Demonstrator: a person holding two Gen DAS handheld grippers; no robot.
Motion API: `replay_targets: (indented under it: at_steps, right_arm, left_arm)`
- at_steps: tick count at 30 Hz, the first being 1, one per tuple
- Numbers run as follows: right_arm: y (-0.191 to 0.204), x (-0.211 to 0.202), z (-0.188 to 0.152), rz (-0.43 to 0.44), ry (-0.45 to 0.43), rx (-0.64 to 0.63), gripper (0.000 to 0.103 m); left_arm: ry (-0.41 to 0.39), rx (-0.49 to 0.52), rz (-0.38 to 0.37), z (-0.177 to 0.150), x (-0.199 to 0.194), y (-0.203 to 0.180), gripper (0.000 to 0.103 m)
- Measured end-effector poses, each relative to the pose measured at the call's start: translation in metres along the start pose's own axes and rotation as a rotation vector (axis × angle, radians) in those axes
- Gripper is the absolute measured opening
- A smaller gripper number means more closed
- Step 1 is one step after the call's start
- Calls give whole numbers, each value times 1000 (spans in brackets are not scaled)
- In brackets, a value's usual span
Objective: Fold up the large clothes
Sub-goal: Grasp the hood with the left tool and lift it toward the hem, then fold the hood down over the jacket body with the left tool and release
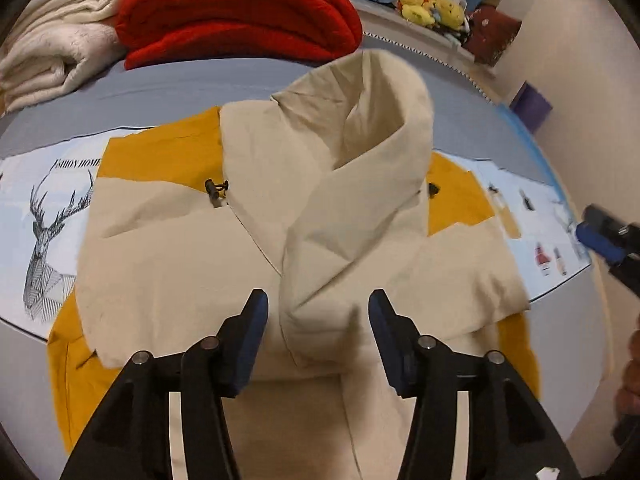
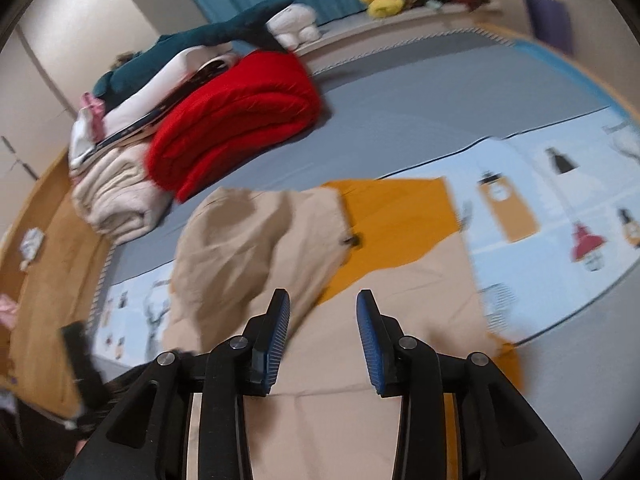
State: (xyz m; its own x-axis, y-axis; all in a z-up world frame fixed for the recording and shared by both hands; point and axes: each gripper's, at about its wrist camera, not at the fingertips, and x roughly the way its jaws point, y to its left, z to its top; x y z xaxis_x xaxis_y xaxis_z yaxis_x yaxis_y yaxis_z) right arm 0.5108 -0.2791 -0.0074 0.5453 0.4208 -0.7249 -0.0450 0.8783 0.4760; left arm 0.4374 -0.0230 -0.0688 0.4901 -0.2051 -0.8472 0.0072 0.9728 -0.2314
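A cream and mustard hooded jacket (image 1: 192,264) lies spread on the bed, hood (image 1: 360,120) puffed up at the far end and a black toggle (image 1: 216,190) on its chest. My left gripper (image 1: 319,312) hovers over the jacket's middle with its jaws apart. A raised cream fold (image 1: 320,280) lies between the pads, which do not press on it. My right gripper (image 2: 323,312) stands open over the cream panel (image 2: 400,280) near the jacket's right side, with nothing between its fingers. It also shows at the right edge of the left wrist view as the right gripper (image 1: 604,240).
A folded red blanket (image 1: 240,12) and cream blankets (image 1: 56,52) are stacked at the far end of the grey bed (image 1: 160,92). A pale printed sheet (image 1: 44,232) lies under the jacket. Plush toys (image 1: 432,6) sit behind. Wooden floor (image 2: 48,260) runs along the bed's left side.
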Motion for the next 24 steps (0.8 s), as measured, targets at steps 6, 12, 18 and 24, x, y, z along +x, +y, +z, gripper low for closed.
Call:
replay_targets:
  at_steps: [6, 12, 18, 24]
  right_arm:
    - [30, 30, -6, 150, 57, -48, 50]
    - [47, 50, -10, 205, 84, -78, 54]
    - [40, 78, -13, 130, 136, -88, 55]
    - [25, 113, -22, -6, 203, -85, 11]
  left_arm:
    - [-53, -34, -56, 8, 14, -1, 23]
    - [-42, 84, -322, 2, 10, -42, 3]
    - [83, 235, -336, -19, 26, -74, 6]
    - [134, 25, -374, -5, 30, -30, 26]
